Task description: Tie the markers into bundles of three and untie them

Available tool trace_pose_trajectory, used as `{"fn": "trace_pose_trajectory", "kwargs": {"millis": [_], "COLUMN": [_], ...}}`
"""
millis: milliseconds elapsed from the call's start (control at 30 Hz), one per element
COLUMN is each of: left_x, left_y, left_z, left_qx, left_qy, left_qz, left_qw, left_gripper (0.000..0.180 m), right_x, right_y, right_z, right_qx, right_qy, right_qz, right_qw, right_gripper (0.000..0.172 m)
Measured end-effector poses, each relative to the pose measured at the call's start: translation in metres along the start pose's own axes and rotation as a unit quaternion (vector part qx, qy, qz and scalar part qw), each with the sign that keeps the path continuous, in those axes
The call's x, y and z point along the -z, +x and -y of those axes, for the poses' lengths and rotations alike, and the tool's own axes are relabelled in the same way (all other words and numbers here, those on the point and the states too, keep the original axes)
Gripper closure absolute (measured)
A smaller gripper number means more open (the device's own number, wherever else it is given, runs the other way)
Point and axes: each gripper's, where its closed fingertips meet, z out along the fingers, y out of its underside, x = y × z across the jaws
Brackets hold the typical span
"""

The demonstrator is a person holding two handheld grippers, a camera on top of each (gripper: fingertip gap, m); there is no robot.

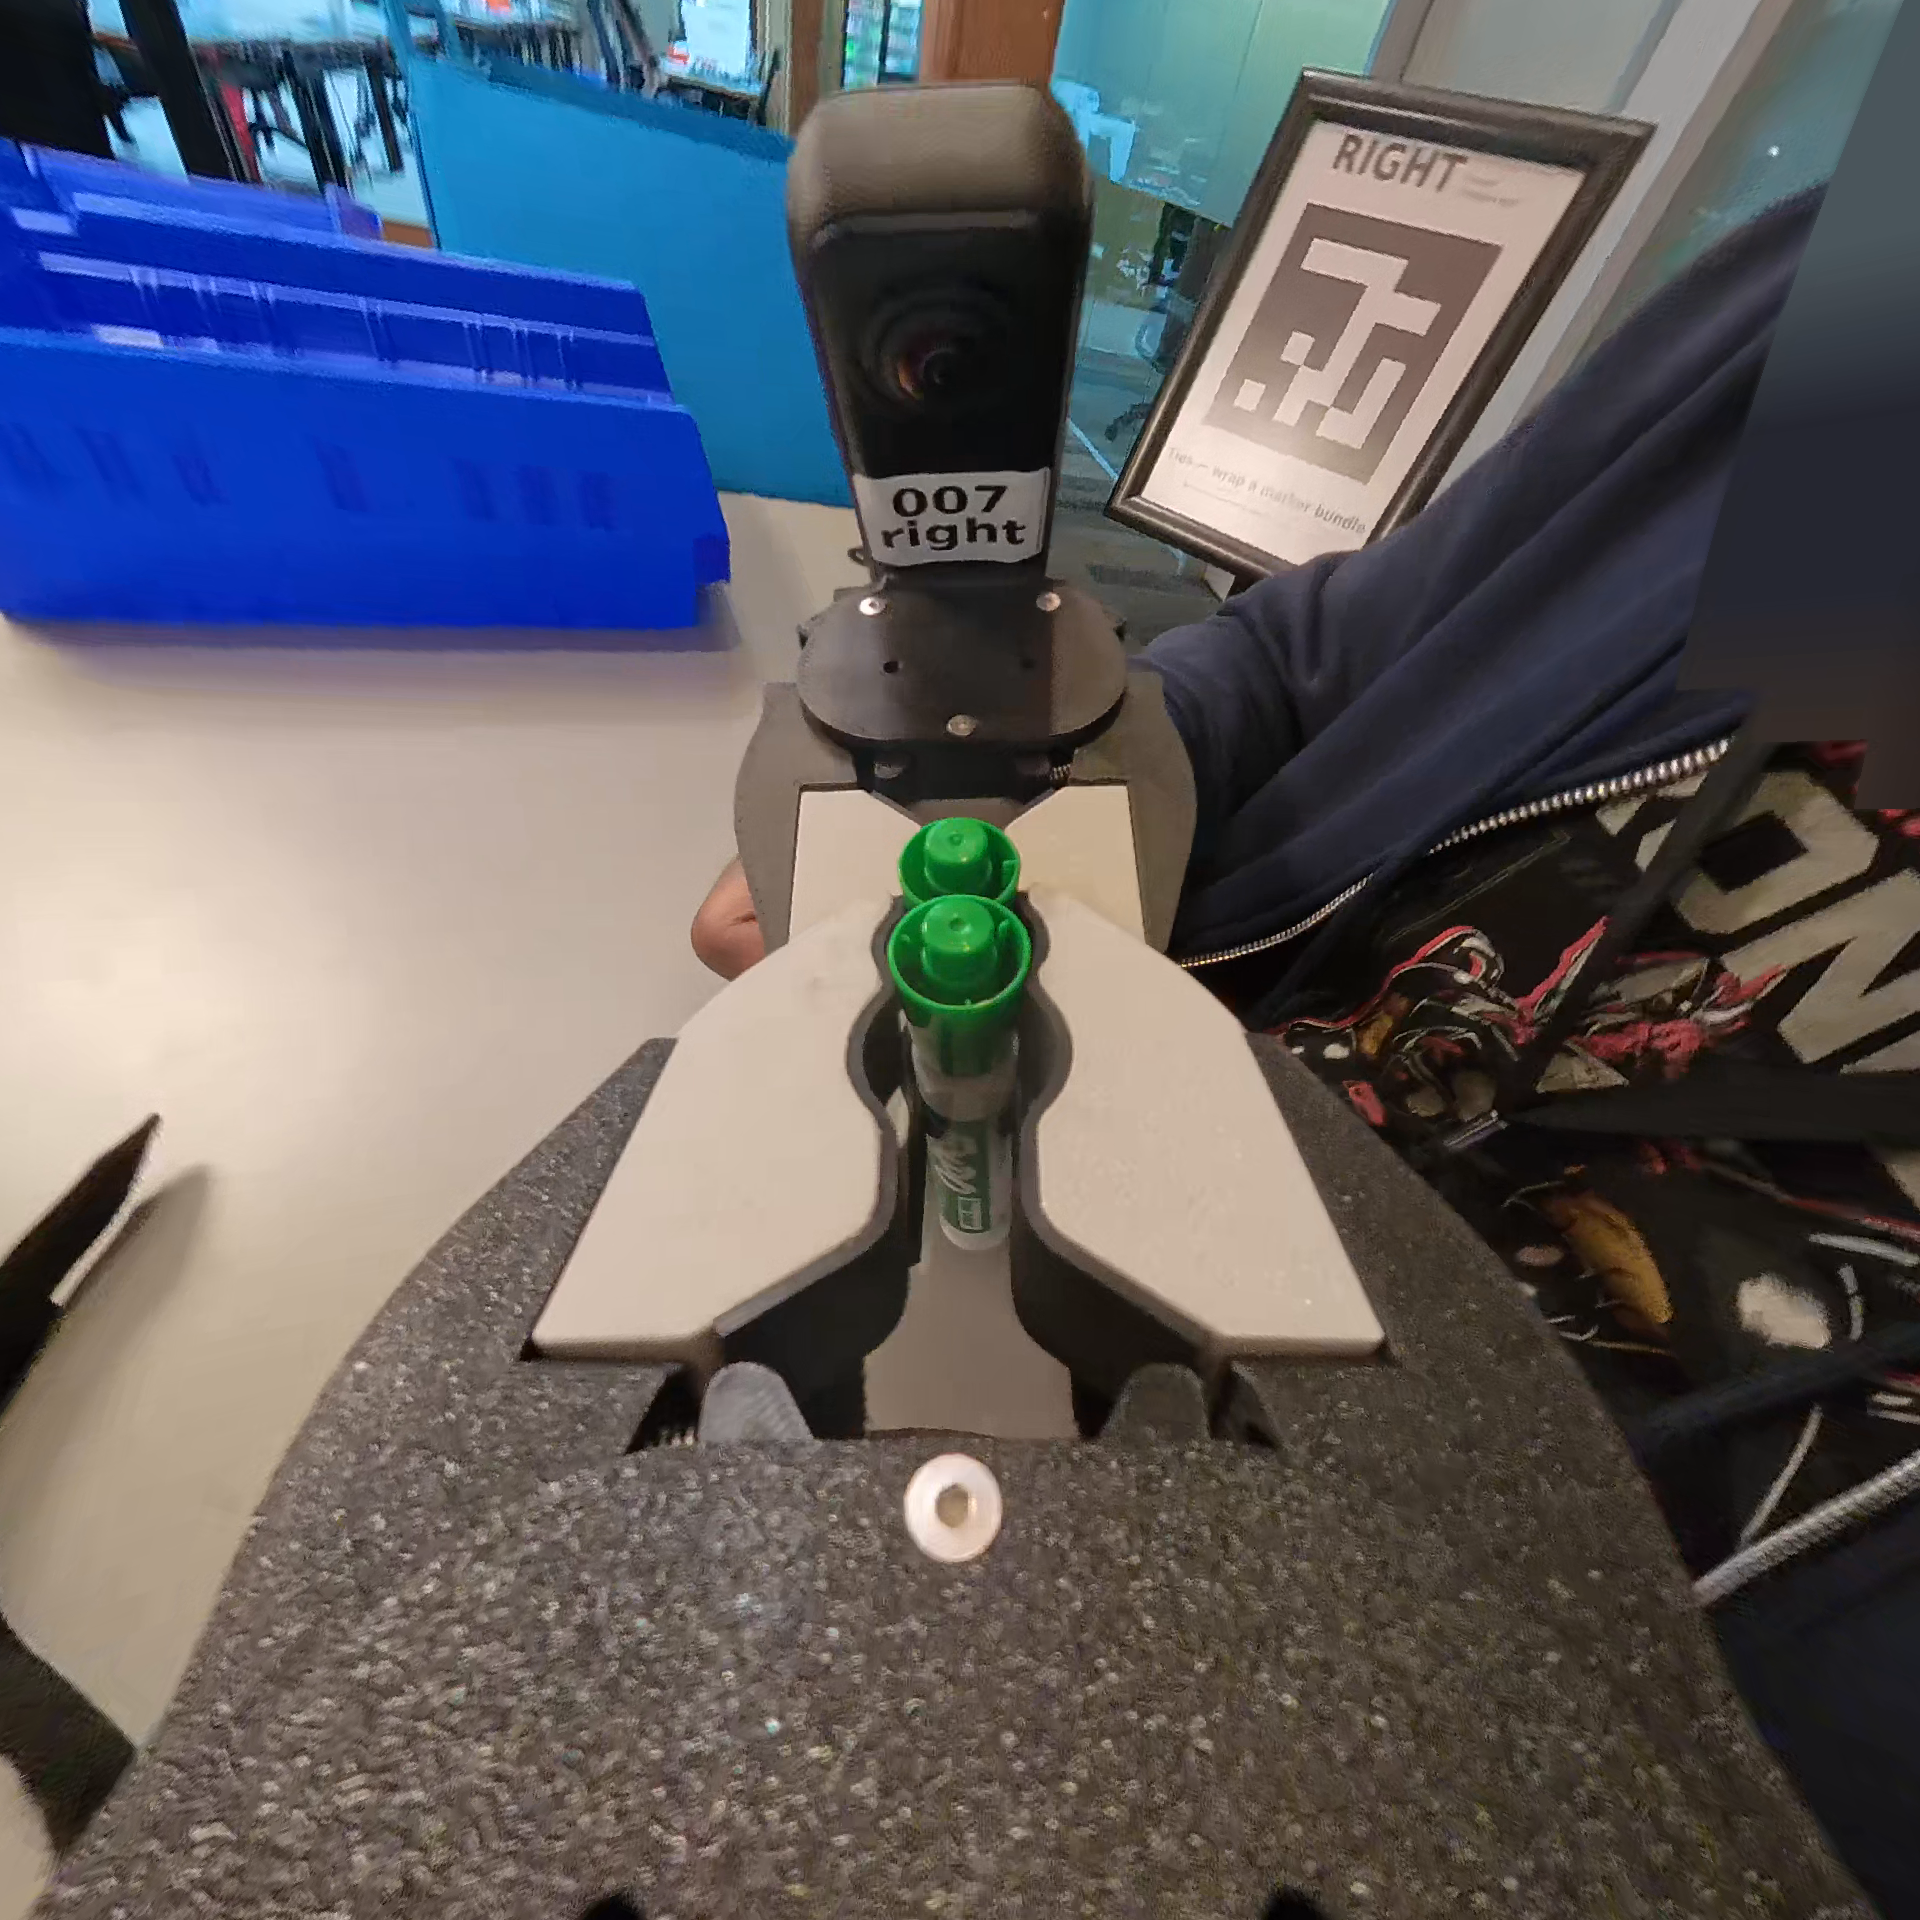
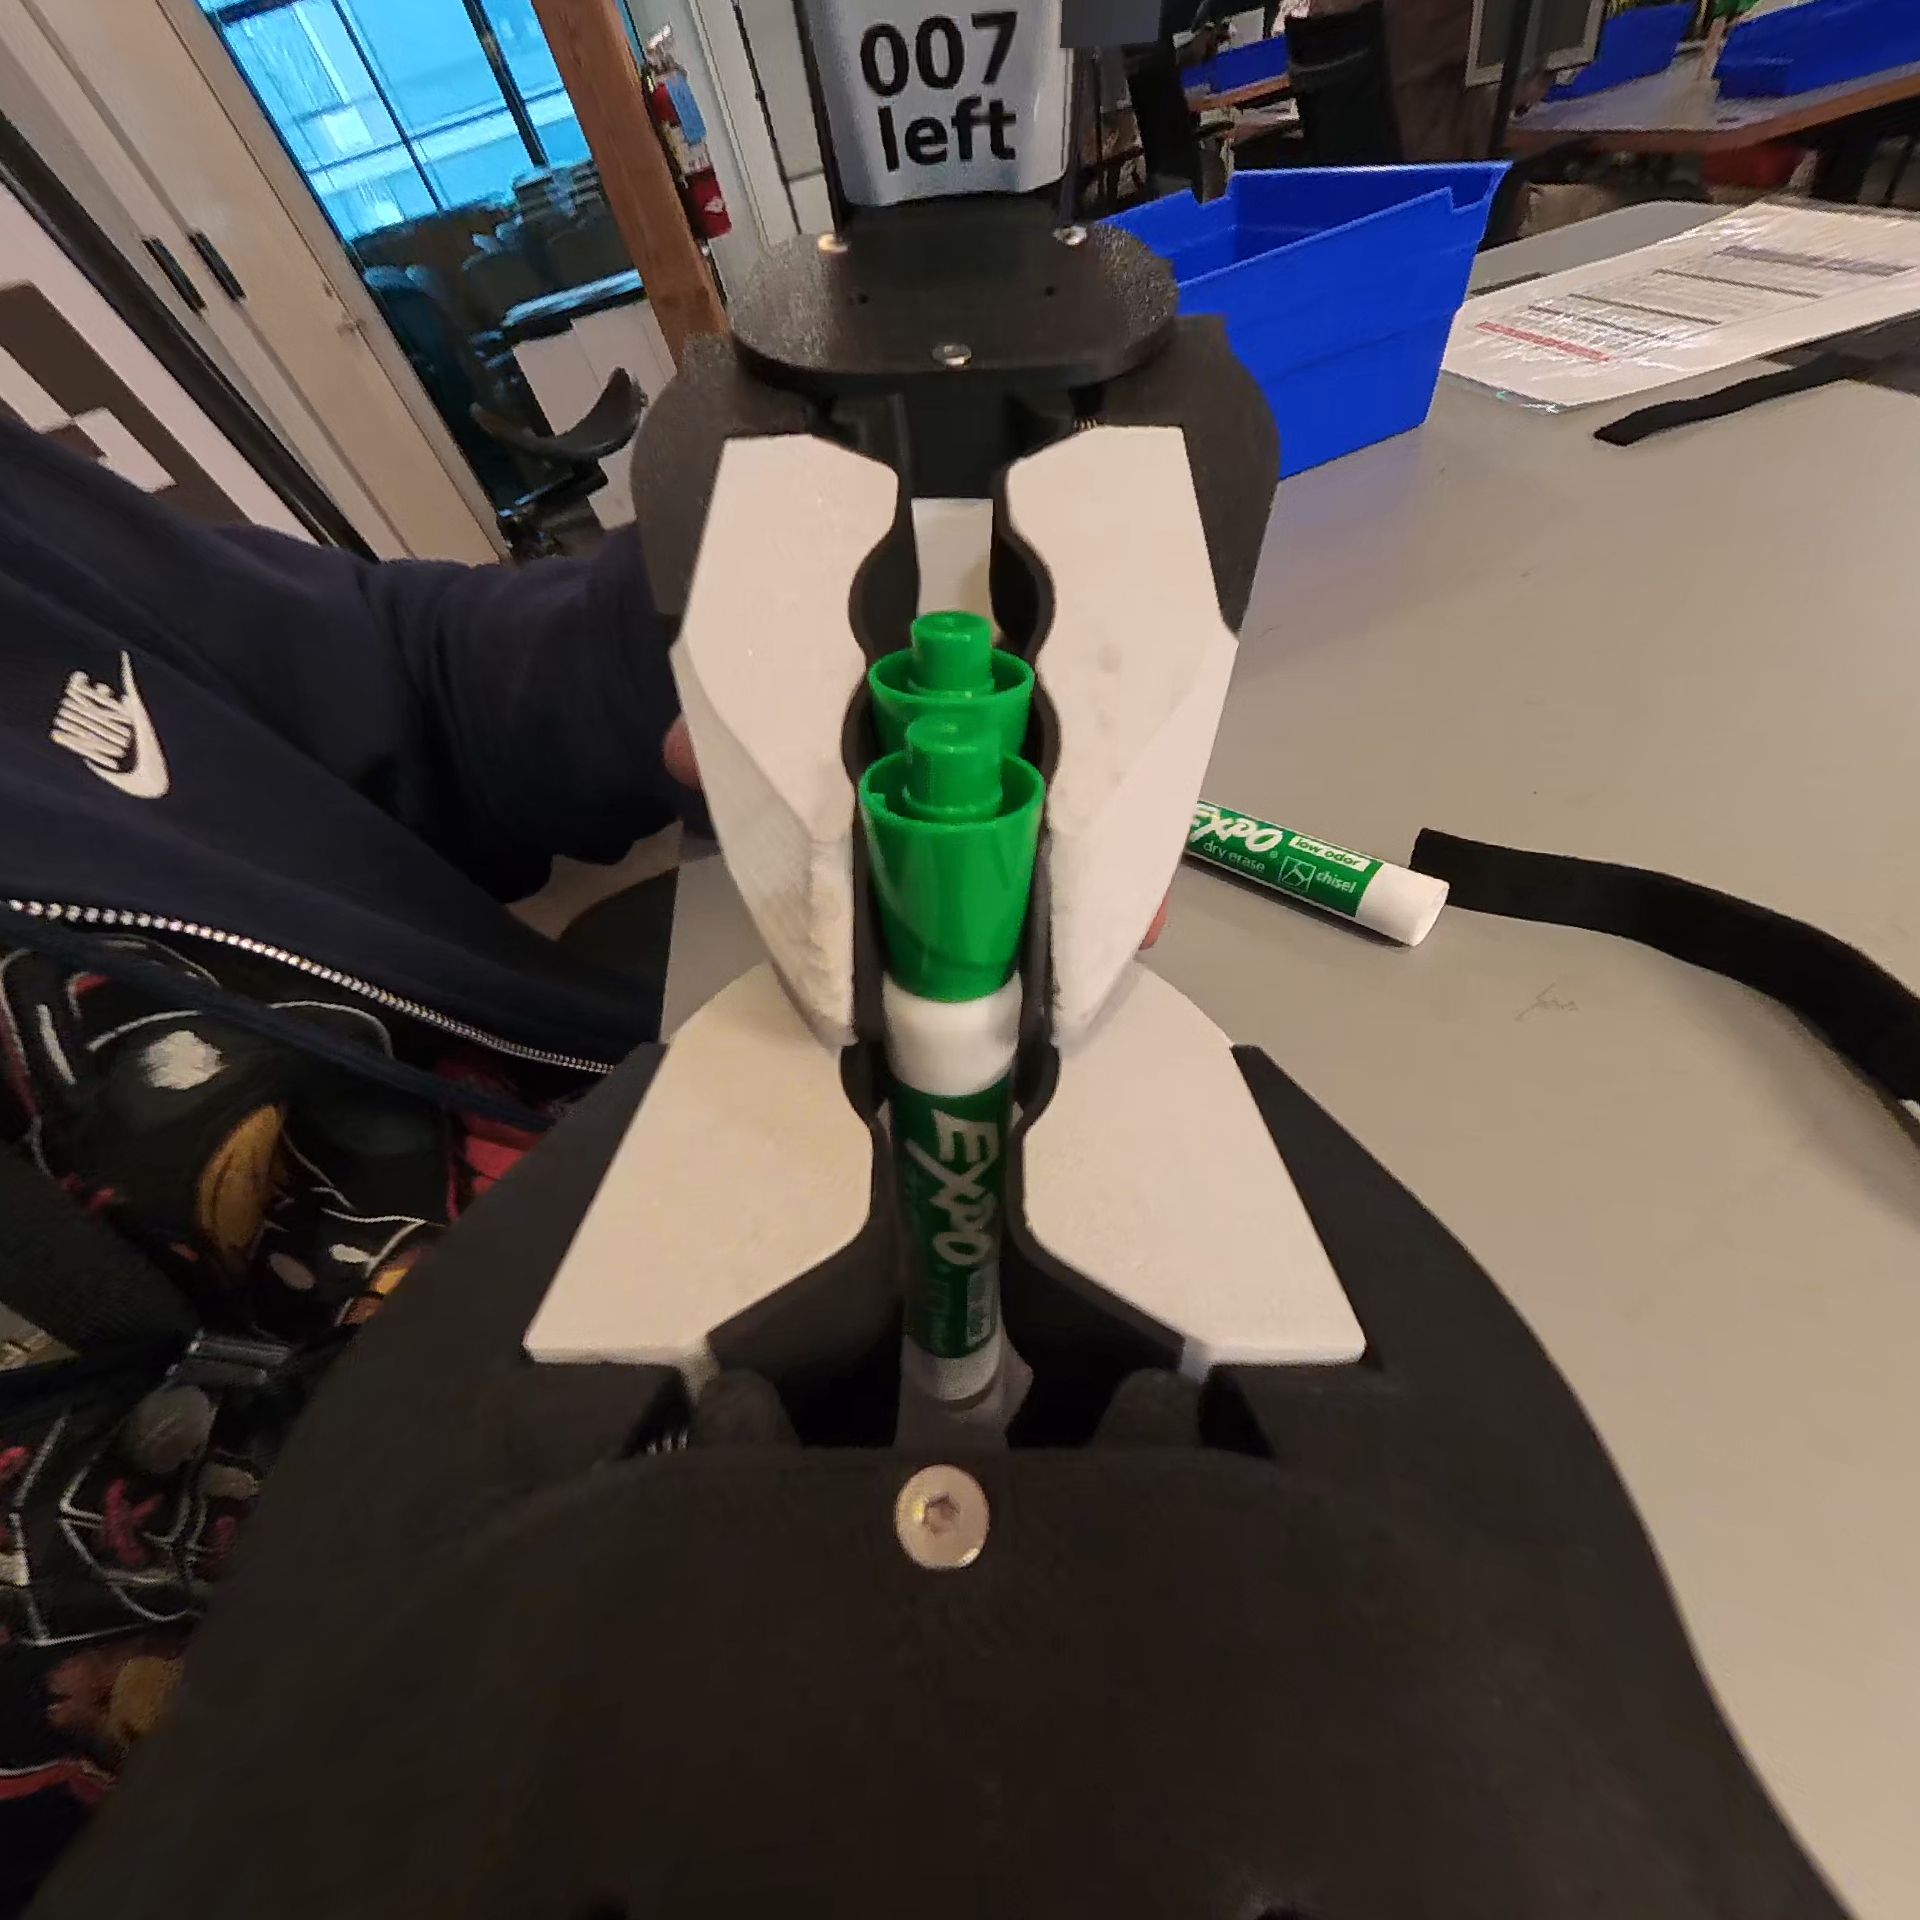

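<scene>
1. Markers: two green-capped markers (image 2: 951,883) stacked cap to cap, lifted off the desk (image 2: 1558,727).
2. Both claws clench the pair: right claw (image 2: 951,1049) on the barrels, left claw (image 2: 951,748) on the caps.
3. Keep them parallel, I'd say, before adding the third marker (image 2: 1314,868), lying right beside the black strap (image 2: 1662,914).

We see an open workshop-like office, pale grey table (image 2: 1558,644), blue plastic storage bins (image 1: 312,436), framed black-and-white marker sign (image 1: 1361,322), red wall fire extinguisher (image 2: 698,156), glass partitions (image 2: 416,135), more worktables behind
</scene>
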Motion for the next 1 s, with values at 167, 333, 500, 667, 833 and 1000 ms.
{"fn": "trace_pose_trajectory", "kwargs": {"millis": [167,333,500,667,833,1000], "left_x": [-0.003,-0.006,-0.006,-0.006,-0.006,-0.001], "left_y": [-0.008,-0.009,-0.008,-0.008,-0.01,-0.011], "left_z": [0.003,0.004,0.008,0.011,0.012,0.023], "left_qx": [0.066,0.071,0.069,0.078,0.084,0.08], "left_qy": [-0.013,-0.024,-0.026,-0.024,-0.025,-0.008], "left_qz": [-0.001,-0.001,0.001,0.001,0.007,0.014], "left_qw": [0.998,0.997,0.997,0.997,0.996,0.997], "left_gripper": [0.162,0.162,0.163,0.163,0.162,0.162], "right_x": [0.003,0.007,0.009,0.011,0.011,0.011], "right_y": [0.005,0.005,0.004,0.002,0.004,0.001], "right_z": [0.001,0.002,0.005,0.005,0.0,-0.003], "right_qx": [-0.012,-0.02,-0.019,-0.021,-0.019,-0.018], "right_qy": [0.006,0.012,0.019,0.024,0.009,0.003], "right_qz": [-0.008,0.0,0.004,0.008,0.0,0.006], "right_qw": [1.0,1.0,1.0,0.999,1.0,1.0], "right_gripper": [0.154,0.153,0.152,0.151,0.15,0.148]}}
